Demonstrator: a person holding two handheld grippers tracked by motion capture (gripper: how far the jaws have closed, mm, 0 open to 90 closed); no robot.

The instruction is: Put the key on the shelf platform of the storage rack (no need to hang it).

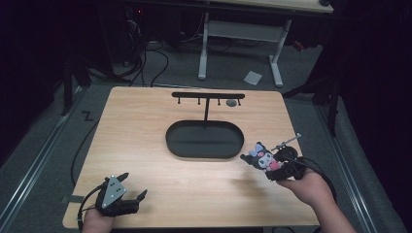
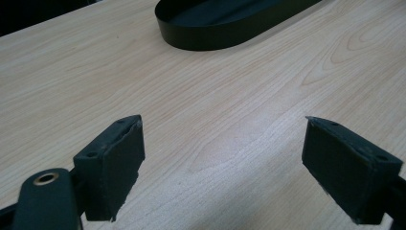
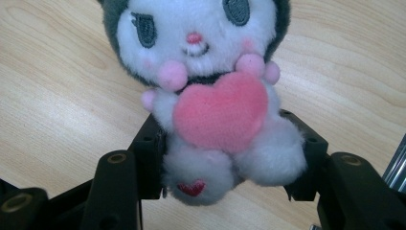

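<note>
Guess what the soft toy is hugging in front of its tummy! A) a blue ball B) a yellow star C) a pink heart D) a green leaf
C: in the right gripper view the soft toy, clamped in the right gripper, holds a pink heart against its front.

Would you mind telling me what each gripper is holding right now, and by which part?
The right gripper is shut on the plush toy, clamping its lower body from both sides. The left gripper is open and holds nothing.
</note>
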